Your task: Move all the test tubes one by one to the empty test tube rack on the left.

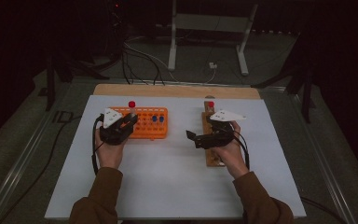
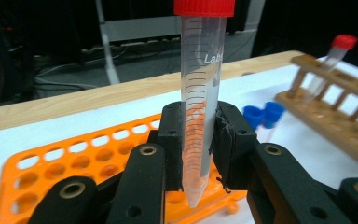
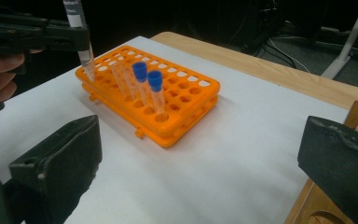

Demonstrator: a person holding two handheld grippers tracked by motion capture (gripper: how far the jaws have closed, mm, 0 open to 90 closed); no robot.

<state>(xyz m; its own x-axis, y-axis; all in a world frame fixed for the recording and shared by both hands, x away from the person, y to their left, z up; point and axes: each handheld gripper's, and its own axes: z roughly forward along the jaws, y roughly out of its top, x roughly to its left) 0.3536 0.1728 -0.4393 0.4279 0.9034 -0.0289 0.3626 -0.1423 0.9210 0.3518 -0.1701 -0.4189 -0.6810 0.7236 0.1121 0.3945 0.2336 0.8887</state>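
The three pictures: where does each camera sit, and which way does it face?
High view: above the person's side, looking forward and down on the white table; both forearms and hands show.
Left gripper view: rides the left gripper, looking along jaws clamped on a red-capped tube.
Right gripper view: rides the right gripper, jaws wide apart, facing across the table.
Shared: all three show the orange rack.

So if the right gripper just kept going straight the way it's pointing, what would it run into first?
Probably the orange rack, around its two blue-capped tubes. The right gripper has open jaws, with bare white table ahead of them before the rack. Depth is hard to judge.
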